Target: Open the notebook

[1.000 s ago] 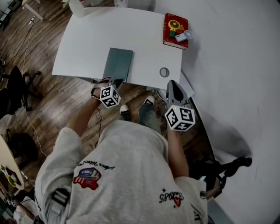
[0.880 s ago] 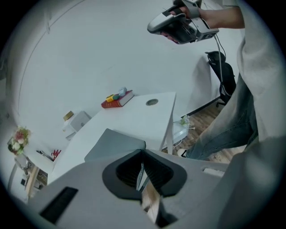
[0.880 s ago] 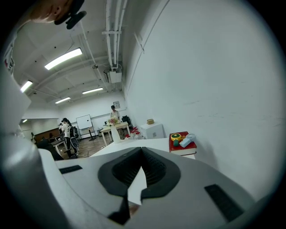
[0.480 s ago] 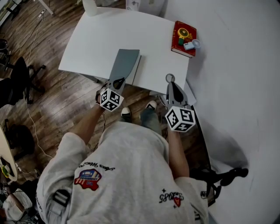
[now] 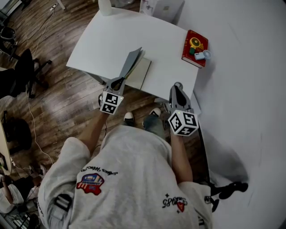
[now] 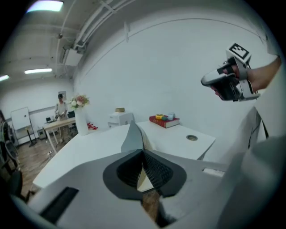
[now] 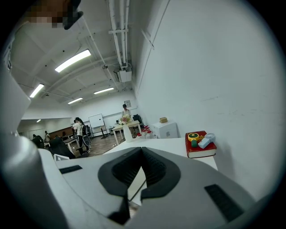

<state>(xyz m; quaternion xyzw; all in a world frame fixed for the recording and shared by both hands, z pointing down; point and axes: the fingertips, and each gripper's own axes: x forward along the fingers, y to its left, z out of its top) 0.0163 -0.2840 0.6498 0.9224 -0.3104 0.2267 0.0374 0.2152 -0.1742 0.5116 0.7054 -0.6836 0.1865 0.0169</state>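
Observation:
The notebook lies near the front edge of the white table point(image 5: 111, 40). Its grey cover point(image 5: 131, 65) stands up steeply, and cream pages point(image 5: 140, 74) show beneath it. My left gripper point(image 5: 119, 83) is shut on the cover's near edge. In the left gripper view the cover point(image 6: 131, 137) rises out of the closed left gripper point(image 6: 142, 155). My right gripper point(image 5: 178, 86) hovers at the table's front right corner, shut with nothing in it. It shows in the left gripper view as the right gripper point(image 6: 230, 82) held in a hand. The right gripper point(image 7: 141, 153) points along the table.
A red book point(image 5: 194, 48) with small toys on it lies at the far right of the table. A white vase point(image 5: 104, 6) and a white box point(image 5: 161, 9) stand at the back. A round hole point(image 6: 191, 137) sits near the front right corner. Office chairs point(image 5: 22, 74) stand on the wooden floor to the left.
The left gripper has risen and rolled with the cover, which has gone from flat to steeply raised and now bares the pages. The right gripper has drifted a little along the table's edge.

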